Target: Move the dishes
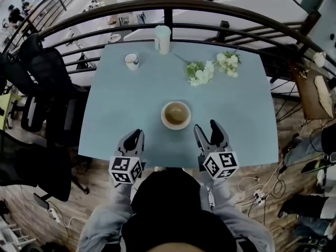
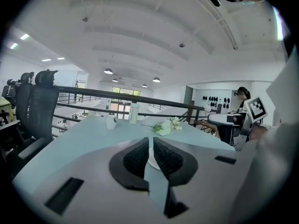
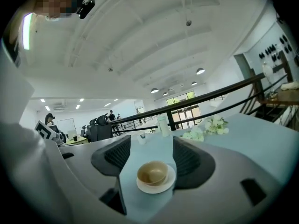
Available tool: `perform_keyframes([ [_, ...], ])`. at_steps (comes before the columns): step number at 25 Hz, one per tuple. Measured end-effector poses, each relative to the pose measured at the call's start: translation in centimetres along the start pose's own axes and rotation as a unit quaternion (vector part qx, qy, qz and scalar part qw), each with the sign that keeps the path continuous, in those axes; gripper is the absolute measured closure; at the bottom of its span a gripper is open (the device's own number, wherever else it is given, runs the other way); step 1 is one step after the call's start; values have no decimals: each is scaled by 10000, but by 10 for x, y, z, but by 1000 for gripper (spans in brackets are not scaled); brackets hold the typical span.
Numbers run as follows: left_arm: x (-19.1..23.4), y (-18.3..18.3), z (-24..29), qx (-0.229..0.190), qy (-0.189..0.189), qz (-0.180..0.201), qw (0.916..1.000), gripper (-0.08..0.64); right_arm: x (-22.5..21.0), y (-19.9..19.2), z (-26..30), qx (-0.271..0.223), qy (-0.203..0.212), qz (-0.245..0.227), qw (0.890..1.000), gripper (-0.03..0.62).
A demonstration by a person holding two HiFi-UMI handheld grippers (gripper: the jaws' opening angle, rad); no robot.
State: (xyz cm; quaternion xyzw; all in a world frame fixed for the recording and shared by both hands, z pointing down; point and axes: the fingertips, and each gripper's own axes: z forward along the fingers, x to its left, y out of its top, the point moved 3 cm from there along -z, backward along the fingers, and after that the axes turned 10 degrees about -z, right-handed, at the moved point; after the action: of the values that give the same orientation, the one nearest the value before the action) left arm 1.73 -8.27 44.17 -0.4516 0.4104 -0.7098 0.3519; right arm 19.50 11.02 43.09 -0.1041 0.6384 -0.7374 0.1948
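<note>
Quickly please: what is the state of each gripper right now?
Left gripper: closed, holding nothing.
Right gripper: open, empty; the bowl lies ahead, untouched.

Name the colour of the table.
Pale blue; the table shows best in the head view.

— What's the desk (image 1: 121,119) like?
— Smooth, matt, pale blue. The bowl (image 3: 152,172) and saucer (image 3: 156,188) look like glazed ceramic, faintly glossy.
— And the right gripper (image 3: 152,141)?
— Matt grey plastic shell. The pads (image 3: 117,155) on its jaws are black, ribbed, rubbery. The floor (image 1: 21,209) is wood plank, the railing (image 1: 168,16) dark metal.
</note>
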Motion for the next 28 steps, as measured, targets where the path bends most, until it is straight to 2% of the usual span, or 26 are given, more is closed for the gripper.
perform_keyframes([
  [7,-9,0,-12,-145,179,-80,9997,517,15,12,20,-6,410,288,9987,311],
  [12,4,17,-16,-348,284,-2,9990,517,48,35,52,-293,845,469,9949,310],
  [15,26,30,-15,-454,356,19,9983,517,74,48,78,-403,1071,509,9921,310],
  [19,62,48,-10,-511,412,56,9978,517,107,55,118,-373,1177,523,9910,310],
  [28,164,84,9,-420,350,84,9985,517,155,53,222,-21,823,551,9951,304],
])
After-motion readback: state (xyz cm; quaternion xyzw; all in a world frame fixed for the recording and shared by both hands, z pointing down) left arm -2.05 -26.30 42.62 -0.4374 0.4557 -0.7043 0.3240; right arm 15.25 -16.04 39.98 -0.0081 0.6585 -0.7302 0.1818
